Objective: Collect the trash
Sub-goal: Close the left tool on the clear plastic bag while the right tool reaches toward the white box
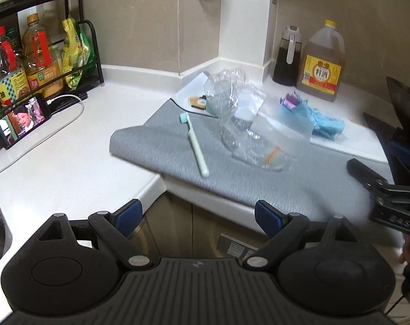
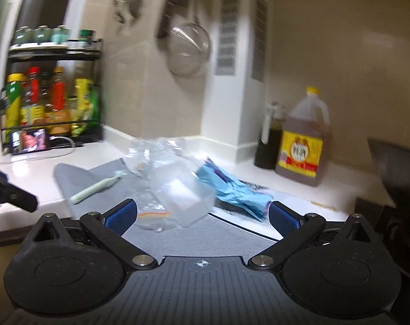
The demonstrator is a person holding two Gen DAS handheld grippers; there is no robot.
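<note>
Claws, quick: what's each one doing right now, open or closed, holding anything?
Left claw: open, empty, short of the mat.
Right claw: open, empty, facing the plastic box.

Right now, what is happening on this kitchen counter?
A person holds two grippers in front of a gray mat with trash on it. The left gripper and the right gripper are both open and hold nothing. On the mat lie a green toothbrush, a crushed clear plastic bottle, a translucent plastic box and a crumpled blue wrapper. Nothing is collected yet.
</note>
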